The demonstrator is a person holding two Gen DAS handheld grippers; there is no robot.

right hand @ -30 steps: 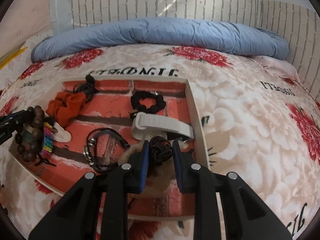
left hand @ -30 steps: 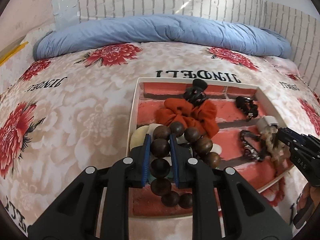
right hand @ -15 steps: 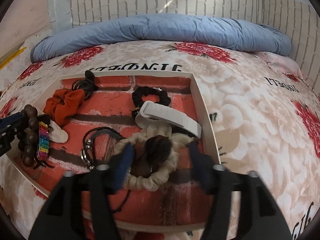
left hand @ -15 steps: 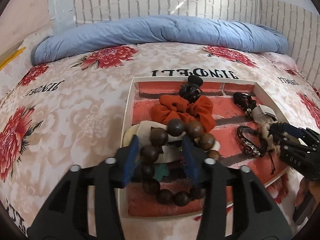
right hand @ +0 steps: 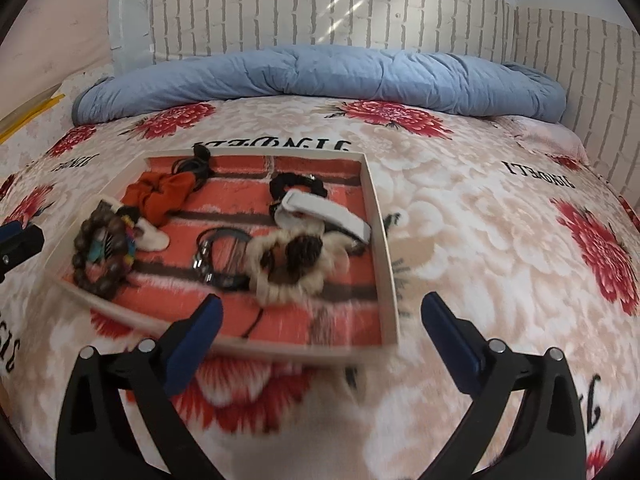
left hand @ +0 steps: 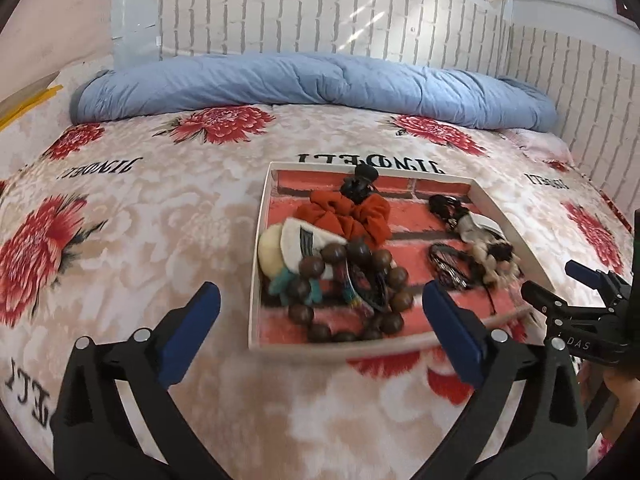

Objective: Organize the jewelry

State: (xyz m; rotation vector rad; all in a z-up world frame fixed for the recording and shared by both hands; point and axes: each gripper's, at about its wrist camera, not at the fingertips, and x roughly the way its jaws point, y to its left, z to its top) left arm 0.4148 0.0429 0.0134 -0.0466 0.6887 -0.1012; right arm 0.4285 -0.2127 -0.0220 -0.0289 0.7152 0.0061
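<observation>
The bed (right hand: 480,216) carries your tray (right hand: 376,216) near its middle, so loose pieces stay gathered. Inside lie the bead bracelet (left hand: 352,292) and furry scrunchie (right hand: 292,264). Your left gripper (left hand: 320,312) and right gripper (right hand: 320,320) hover, jaws apart, empty.

The left gripper (left hand: 320,312) hangs with its blue-padded jaws spread wide and nothing between them, fingertips just short of the near rim of the tray (left hand: 256,280). The right gripper (right hand: 322,312) is likewise splayed and empty, its tips over that same near rim. From the left wrist view, the right gripper's black frame sits just off the tray's right-hand near corner.
</observation>
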